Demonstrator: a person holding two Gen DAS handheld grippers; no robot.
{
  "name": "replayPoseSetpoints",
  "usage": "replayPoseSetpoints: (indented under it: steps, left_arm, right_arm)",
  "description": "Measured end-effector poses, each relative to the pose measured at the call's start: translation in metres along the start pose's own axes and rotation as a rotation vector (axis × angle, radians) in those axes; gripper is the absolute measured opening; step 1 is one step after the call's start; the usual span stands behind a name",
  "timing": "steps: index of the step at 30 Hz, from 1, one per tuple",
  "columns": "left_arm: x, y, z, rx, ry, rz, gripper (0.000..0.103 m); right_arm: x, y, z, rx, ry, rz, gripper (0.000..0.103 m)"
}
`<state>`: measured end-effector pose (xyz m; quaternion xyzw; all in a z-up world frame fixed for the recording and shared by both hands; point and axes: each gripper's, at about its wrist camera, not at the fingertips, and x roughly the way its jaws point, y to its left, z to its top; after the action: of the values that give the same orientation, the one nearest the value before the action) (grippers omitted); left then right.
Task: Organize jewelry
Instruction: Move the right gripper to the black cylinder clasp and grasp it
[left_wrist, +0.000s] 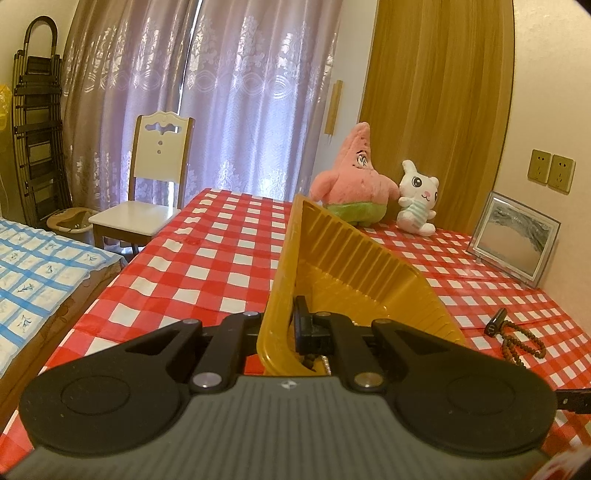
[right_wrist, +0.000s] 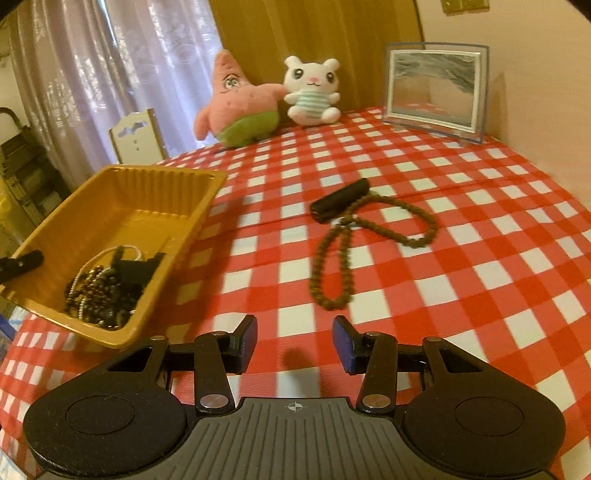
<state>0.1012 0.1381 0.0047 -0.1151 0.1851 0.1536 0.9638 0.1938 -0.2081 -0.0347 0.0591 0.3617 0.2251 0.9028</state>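
My left gripper (left_wrist: 286, 325) is shut on the near wall of a yellow plastic tray (left_wrist: 351, 258) and holds it tilted above the table. In the right wrist view the tray (right_wrist: 122, 199) sits at the left, with a pile of dark and pearl bead strings (right_wrist: 99, 291) in its near corner and my left gripper's fingers (right_wrist: 22, 264) clamped on its rim. A brown bead necklace (right_wrist: 343, 251) with a black cylinder piece (right_wrist: 340, 201) lies on the red checked cloth, ahead of my right gripper (right_wrist: 293, 343), which is open and empty. The necklace also shows in the left wrist view (left_wrist: 524, 341).
A pink starfish plush (right_wrist: 240, 103) and a white bunny plush (right_wrist: 314, 92) stand at the table's far edge. A framed picture (right_wrist: 436, 88) leans against the wall at the far right. A white chair (left_wrist: 147, 199) and a bed (left_wrist: 37, 266) are left of the table.
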Motion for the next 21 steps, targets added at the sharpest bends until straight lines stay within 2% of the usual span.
replayPoseSetpoints:
  steps: [4, 13, 17, 21]
  left_arm:
    - [0.001, 0.0, 0.0, 0.001, 0.0, 0.0, 0.007]
    - [0.0, 0.002, -0.001, 0.001, 0.003, 0.005, 0.007]
    - [0.002, 0.005, -0.004, 0.005, 0.008, 0.014, 0.007]
    - [0.005, 0.007, -0.005, 0.015, 0.015, 0.02, 0.007]
  right_arm:
    - [0.0, -0.005, 0.002, -0.002, -0.002, -0.007, 0.05]
    - [0.007, -0.02, 0.018, -0.083, -0.026, 0.009, 0.076]
    - [0.014, -0.037, 0.031, -0.125, -0.057, 0.021, 0.079]
    - [0.028, -0.049, 0.046, -0.244, -0.073, 0.044, 0.08]
